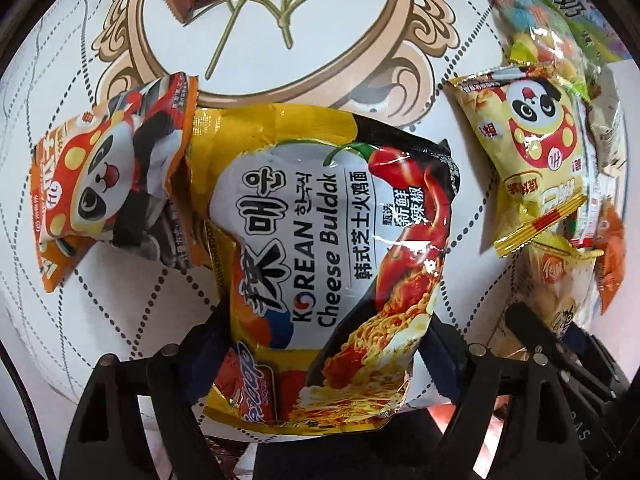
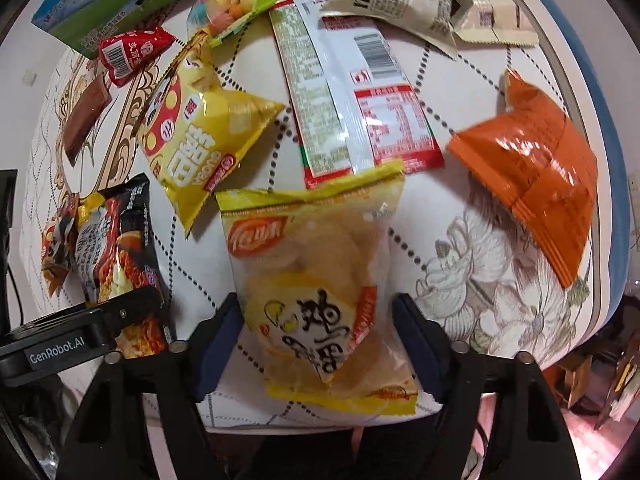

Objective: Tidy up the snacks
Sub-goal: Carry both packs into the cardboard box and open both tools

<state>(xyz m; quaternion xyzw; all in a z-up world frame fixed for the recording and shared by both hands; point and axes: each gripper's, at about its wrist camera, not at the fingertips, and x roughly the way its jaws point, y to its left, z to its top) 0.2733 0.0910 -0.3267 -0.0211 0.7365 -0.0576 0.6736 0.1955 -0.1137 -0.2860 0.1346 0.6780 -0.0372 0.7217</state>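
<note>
A yellow and black Korean Cheese Buldak noodle pack [image 1: 320,264] lies on the white quilted surface between the fingers of my left gripper [image 1: 320,344]; the jaws stand open on either side of it. It also shows in the right wrist view [image 2: 120,256]. A yellow clear chip bag [image 2: 316,292] lies between the fingers of my right gripper [image 2: 316,344], which is open around it. An orange panda snack bag [image 1: 108,188] touches the noodle pack's left side. A yellow panda snack bag [image 1: 536,152] lies to the right, also seen in the right wrist view [image 2: 192,136].
A brown bar [image 2: 86,120], a red sachet [image 2: 128,54], a candy bag [image 2: 232,0], a green and blue box [image 2: 112,4], a long red and green pack [image 2: 352,104], an orange pouch [image 2: 540,176] and beige packs [image 2: 404,4] lie scattered. The surface edge runs along the right.
</note>
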